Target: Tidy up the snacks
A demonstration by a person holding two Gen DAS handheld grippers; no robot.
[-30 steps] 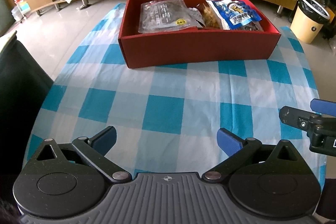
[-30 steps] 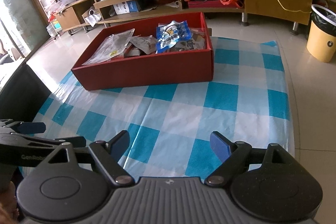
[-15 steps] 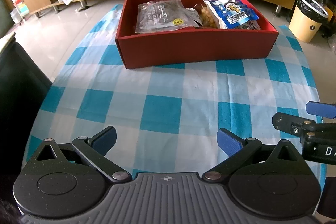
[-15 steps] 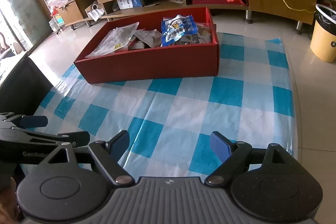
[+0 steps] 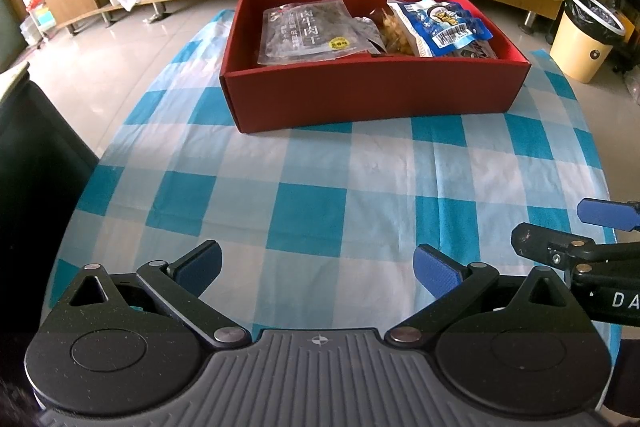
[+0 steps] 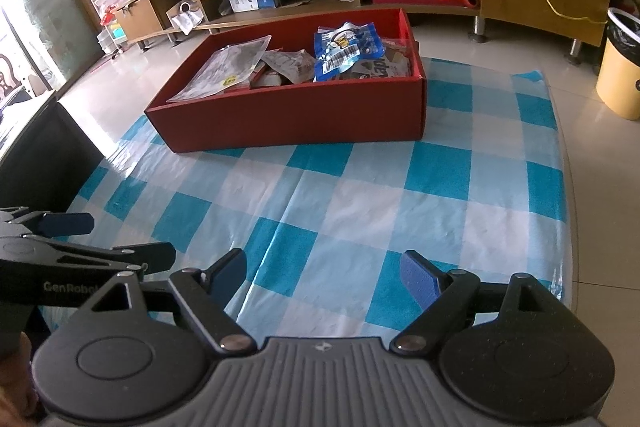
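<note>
Both tongs, left (image 5: 318, 263) & right (image 6: 322, 273), are apart w/ nothing in them, over the table (image 5: 320, 171). Snacks (image 5: 436, 27) sit in the red box (image 5: 372, 95) (looks done). Bags are light, crinkly, slippery; grab an edge.

"GenRobot" lettering on left gripper (image 6: 68, 259) arm, "DA" on right gripper (image 5: 580, 247) arm, barcode label on blue snack packet (image 5: 438, 25) inside red box (image 5: 372, 95)

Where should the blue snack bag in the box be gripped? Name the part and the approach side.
Probably grip the blue snack bag by its raised upper edge, coming from above. It leans on the other packets in the red box, so that edge stands clear above the rim while the box walls block a side approach.
</note>
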